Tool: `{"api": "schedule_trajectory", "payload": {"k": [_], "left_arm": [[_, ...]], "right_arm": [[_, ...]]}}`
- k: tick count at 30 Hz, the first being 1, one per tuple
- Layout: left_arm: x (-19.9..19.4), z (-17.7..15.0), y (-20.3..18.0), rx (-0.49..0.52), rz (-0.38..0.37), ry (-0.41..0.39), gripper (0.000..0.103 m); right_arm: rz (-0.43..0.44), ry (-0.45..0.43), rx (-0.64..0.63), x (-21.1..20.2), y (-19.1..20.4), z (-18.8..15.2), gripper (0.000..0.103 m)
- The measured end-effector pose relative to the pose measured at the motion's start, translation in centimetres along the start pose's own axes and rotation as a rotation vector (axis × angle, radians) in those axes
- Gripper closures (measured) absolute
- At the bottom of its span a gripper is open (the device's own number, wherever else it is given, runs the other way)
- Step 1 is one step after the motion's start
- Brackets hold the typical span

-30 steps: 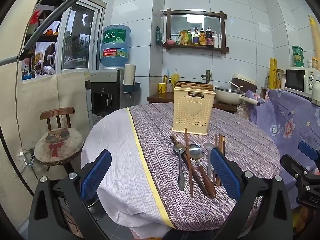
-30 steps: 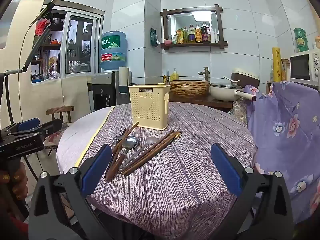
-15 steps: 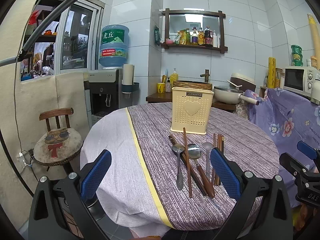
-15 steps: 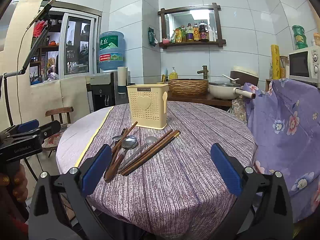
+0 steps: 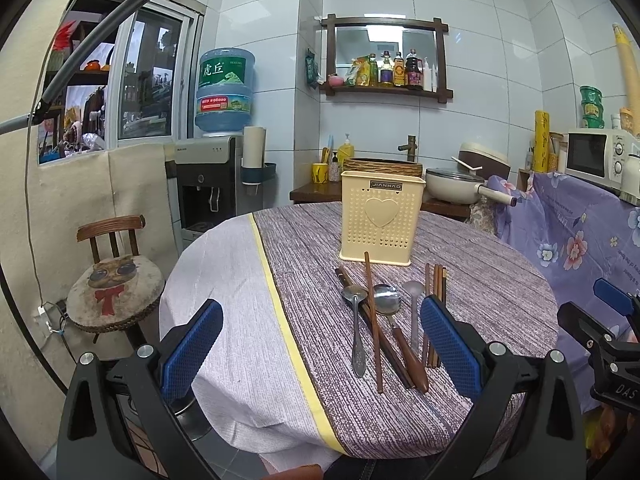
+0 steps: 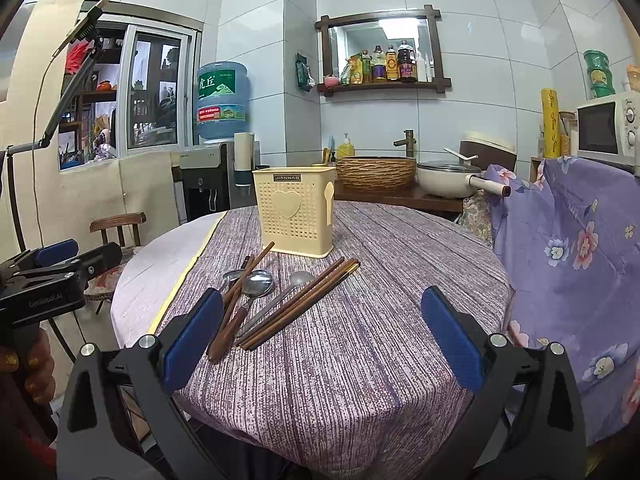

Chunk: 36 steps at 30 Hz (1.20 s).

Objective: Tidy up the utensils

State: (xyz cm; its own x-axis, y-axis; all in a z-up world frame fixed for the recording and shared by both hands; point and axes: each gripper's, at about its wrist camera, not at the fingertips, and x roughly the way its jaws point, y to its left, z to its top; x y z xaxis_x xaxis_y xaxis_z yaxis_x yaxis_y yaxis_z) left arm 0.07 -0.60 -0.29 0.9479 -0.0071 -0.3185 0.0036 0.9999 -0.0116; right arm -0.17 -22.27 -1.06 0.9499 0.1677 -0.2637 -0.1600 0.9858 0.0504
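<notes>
Both claws, left point(image 5: 320, 344) and right point(image 6: 320, 336), hang spread and empty. We note the utensils point(image 5: 384, 320) lying on the desk point(image 5: 500, 292) ahead of the left claw, long axes pointing away toward the holder point(image 5: 380, 220); we judge the left nearer.

Cream utensil holder point(image 5: 380, 222), purple-striped tablecloth point(image 6: 360, 340)

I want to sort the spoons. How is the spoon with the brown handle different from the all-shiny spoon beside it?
The brown-handled spoon has a wooden-looking handle; the all-metal spoon is silver from end to end. The brown-handled spoon's bowl looks bigger and rounder, the all-metal spoon's smaller. The brown-handled spoon slants to one side; the all-metal spoon lies straighter. Both lie on the purple tablecloth, bowls towards the cream holder.
</notes>
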Motion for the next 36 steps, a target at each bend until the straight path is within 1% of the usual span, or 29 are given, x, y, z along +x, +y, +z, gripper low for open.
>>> {"api": "schedule_trajectory", "payload": {"k": [36], "left_arm": [[-0.11,-0.15,-0.15,0.005,0.002,0.0,0.005]], "right_arm": [[-0.005,0.014,0.006,0.22,-0.23,-0.38,0.005]]}}
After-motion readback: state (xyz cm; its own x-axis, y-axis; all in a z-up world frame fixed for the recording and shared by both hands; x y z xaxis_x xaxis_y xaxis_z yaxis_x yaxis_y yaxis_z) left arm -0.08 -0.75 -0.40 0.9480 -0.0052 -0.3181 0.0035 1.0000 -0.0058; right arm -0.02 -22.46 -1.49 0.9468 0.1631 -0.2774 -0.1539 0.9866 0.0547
